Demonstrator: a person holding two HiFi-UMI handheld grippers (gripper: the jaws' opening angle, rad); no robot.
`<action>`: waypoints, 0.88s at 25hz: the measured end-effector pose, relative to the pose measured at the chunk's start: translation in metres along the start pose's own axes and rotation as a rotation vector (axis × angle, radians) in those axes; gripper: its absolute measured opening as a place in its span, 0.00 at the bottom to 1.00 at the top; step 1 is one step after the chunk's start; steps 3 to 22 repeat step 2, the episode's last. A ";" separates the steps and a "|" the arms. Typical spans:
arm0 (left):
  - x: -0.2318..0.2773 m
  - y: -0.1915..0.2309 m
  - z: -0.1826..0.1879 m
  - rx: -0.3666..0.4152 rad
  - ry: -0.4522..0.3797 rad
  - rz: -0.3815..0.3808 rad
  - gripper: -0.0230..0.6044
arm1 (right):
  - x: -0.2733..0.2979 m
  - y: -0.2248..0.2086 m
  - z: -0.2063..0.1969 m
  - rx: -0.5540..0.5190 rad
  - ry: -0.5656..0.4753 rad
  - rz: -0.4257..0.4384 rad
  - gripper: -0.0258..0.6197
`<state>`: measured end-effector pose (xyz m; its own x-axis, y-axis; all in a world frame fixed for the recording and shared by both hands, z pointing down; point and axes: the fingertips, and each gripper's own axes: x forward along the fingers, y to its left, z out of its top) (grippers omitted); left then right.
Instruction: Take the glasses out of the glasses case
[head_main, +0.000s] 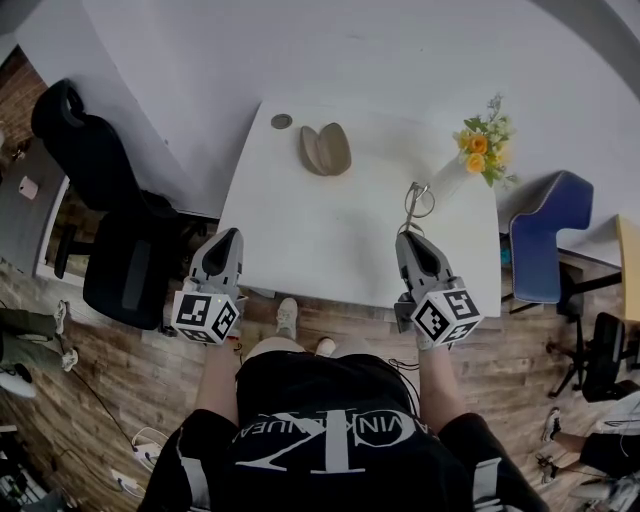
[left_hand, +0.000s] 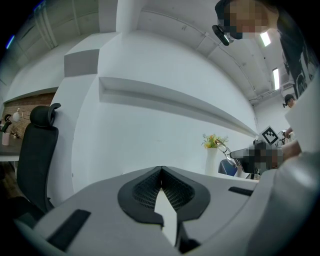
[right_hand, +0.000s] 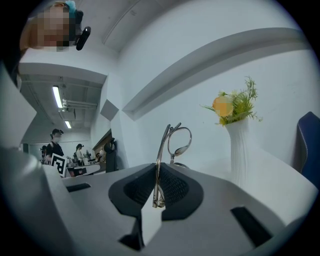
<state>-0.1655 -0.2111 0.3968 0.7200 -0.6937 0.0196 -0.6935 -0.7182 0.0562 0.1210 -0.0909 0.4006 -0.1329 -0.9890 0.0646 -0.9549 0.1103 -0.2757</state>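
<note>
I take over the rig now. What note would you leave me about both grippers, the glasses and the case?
Left gripper: shut, empty, at the table's near edge.
Right gripper: shut on the glasses, held over the table near the vase.
Glasses case: open, empty, at the far side.
Done: glasses are out.
Left: probably only to set them down.

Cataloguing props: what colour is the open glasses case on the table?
Tan-brown glasses case; head view shows it best.
</note>
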 end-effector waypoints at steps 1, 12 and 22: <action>0.001 -0.001 0.000 0.000 0.001 0.000 0.06 | 0.000 -0.001 -0.001 0.001 0.002 -0.001 0.10; 0.002 -0.001 -0.001 0.000 0.002 -0.001 0.06 | 0.000 -0.003 -0.001 0.001 0.003 -0.003 0.10; 0.002 -0.001 -0.001 0.000 0.002 -0.001 0.06 | 0.000 -0.003 -0.001 0.001 0.003 -0.003 0.10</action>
